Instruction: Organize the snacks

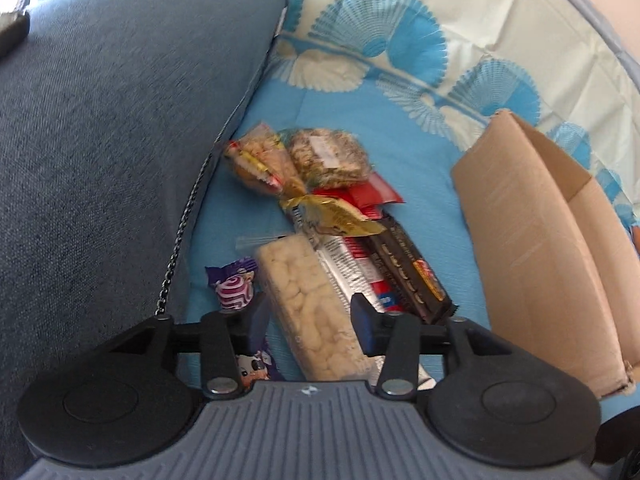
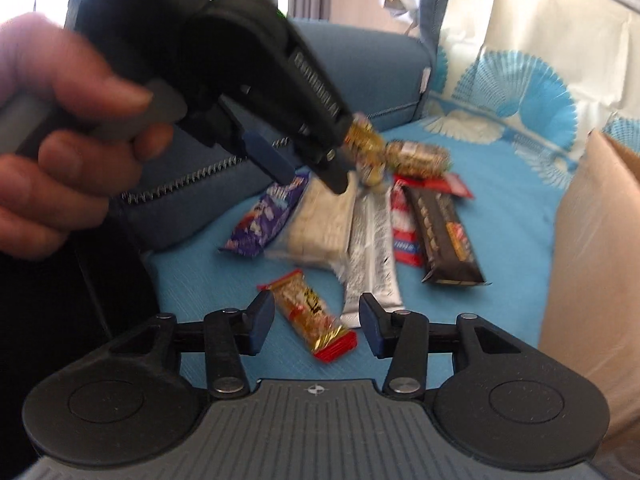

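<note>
Several snack packets lie in a heap on a blue patterned sheet [image 1: 420, 152]. My left gripper [image 1: 308, 320] is open, its fingers on either side of a clear pack of white puffed snack [image 1: 308, 300] without pressing it. A purple packet [image 1: 234, 292] lies to its left, with a silver wrapper [image 1: 340, 264] and a dark chocolate bar [image 1: 408, 272] to its right. My right gripper [image 2: 316, 326] is open over an orange-and-red packet [image 2: 308, 316] lying between its fingers. In the right wrist view a hand [image 2: 60, 120] holds the left gripper [image 2: 310, 172] above the white pack [image 2: 320, 224].
An open cardboard box [image 1: 540, 248] stands to the right of the heap, seen also as the cardboard box [image 2: 592, 260]. A grey-blue cushion [image 1: 100, 140] with a zipper rises on the left. Bagged cookies [image 1: 328, 156] and a red wrapper [image 2: 404, 228] lie farther back.
</note>
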Available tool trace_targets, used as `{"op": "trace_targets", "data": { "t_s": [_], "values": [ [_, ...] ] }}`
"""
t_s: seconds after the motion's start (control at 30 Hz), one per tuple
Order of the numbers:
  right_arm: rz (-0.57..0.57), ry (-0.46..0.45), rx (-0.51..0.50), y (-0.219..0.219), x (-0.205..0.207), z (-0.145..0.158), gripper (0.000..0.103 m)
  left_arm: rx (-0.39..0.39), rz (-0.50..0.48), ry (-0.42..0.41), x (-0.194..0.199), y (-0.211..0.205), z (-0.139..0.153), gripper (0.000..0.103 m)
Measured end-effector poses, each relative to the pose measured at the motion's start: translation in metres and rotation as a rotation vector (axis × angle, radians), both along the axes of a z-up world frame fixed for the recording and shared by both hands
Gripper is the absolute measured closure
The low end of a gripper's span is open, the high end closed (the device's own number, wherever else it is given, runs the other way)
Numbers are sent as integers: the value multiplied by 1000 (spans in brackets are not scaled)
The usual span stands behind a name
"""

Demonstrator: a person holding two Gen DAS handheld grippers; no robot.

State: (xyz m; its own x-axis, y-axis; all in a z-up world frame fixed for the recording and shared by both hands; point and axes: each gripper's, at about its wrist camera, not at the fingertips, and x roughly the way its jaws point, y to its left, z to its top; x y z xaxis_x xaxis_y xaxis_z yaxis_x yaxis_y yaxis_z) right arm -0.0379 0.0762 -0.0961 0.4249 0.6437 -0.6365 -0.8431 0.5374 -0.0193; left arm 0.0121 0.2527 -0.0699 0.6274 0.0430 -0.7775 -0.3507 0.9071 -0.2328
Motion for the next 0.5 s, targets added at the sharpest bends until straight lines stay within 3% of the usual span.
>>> {"op": "trace_targets", "data": {
  "t_s": [0.2, 0.33, 0.5],
  "values": [
    [57, -15, -23, 6, -4, -10, 58, -77, -9, 76, 12, 10, -12, 44],
    [72, -24, -26, 6, -8, -9, 81, -69, -23, 100, 16, 7, -16, 39],
    [52, -27, -12, -1, -8, -4, 84, -72, -10, 109, 20, 5, -21, 37]
  ]
}}
